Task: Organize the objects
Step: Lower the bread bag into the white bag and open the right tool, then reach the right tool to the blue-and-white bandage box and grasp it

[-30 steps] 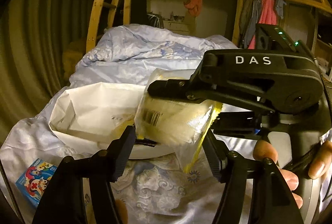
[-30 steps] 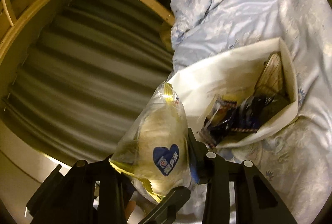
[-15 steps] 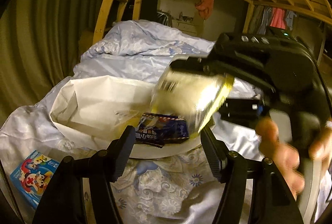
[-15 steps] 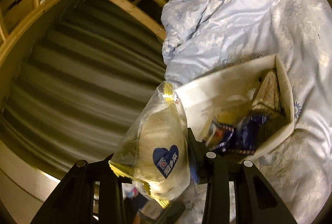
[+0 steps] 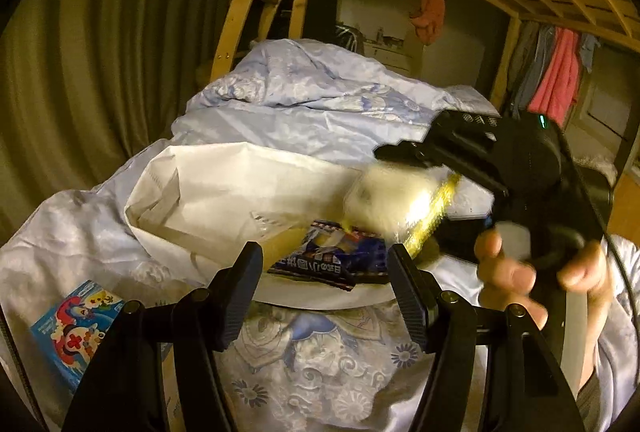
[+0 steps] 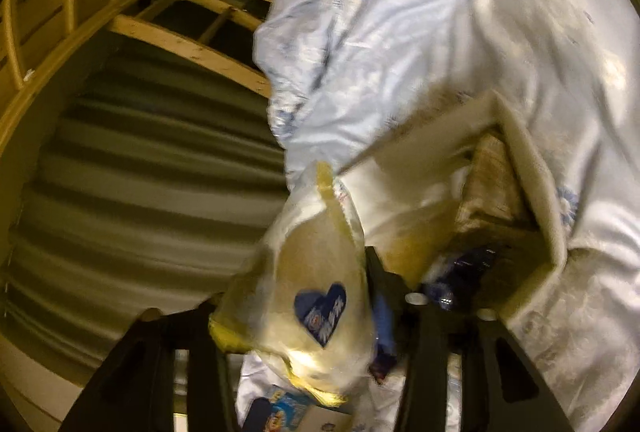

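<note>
A clear puffy snack bag with a blue heart label and yellow seams sits between my right gripper's jaws, which are opening; it still touches both pads. In the left wrist view this snack bag is blurred, just over the mouth of a white paper bag lying on the bed. A dark blue snack packet lies inside that paper bag. My left gripper is open and empty, low in front of the bag's mouth. A hand holds the right gripper.
A small colourful blue box lies on the flowered bedding left of the paper bag. A crumpled pale blue duvet is heaped behind. A curtain hangs on the left, and wooden bunk posts and slats stand around and above.
The right gripper has carried the snack bag down and away, toward the paper bag's mouth, rolling as it went. The blue packet inside the bag has come into the left view.
</note>
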